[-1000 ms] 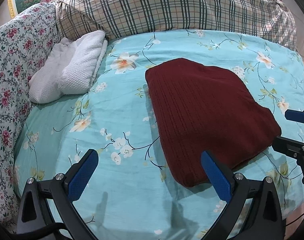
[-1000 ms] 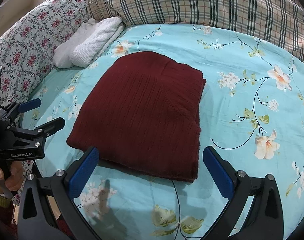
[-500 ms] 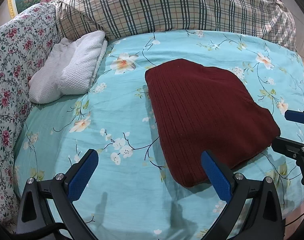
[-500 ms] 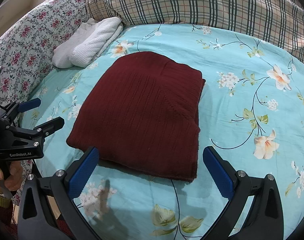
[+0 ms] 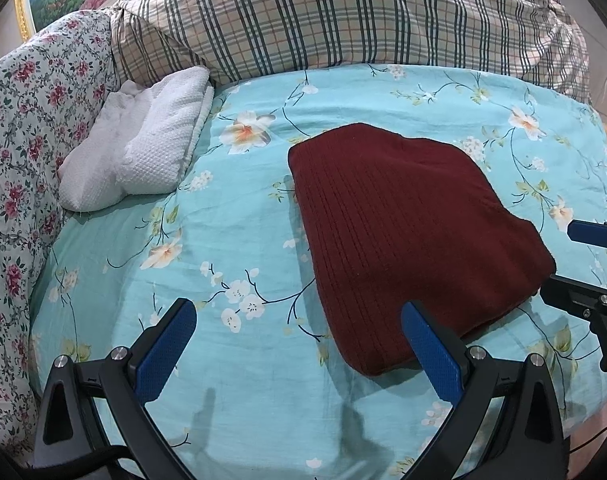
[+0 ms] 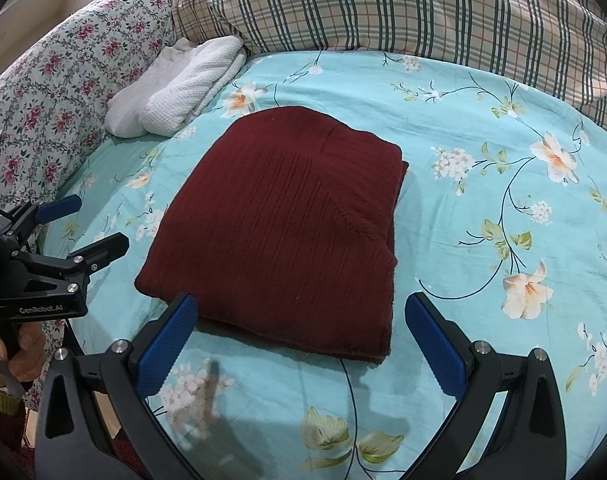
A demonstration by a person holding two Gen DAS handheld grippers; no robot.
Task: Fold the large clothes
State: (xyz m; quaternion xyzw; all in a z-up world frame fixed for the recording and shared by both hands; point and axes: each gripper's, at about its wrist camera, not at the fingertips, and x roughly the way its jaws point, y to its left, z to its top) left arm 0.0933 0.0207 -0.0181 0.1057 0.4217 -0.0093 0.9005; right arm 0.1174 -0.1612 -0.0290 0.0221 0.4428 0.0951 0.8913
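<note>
A dark red knit sweater lies folded into a thick rectangle on the turquoise floral bed sheet. It also shows in the right wrist view. My left gripper is open and empty, hovering just short of the sweater's near left corner. My right gripper is open and empty, hovering over the sweater's near edge. Each gripper shows in the other's view: the right one by the sweater's right corner, the left one by its left side, both apart from the fabric.
A folded white textured garment lies at the back left, also in the right wrist view. A plaid quilt is heaped along the back. A rose-print blanket runs down the left side.
</note>
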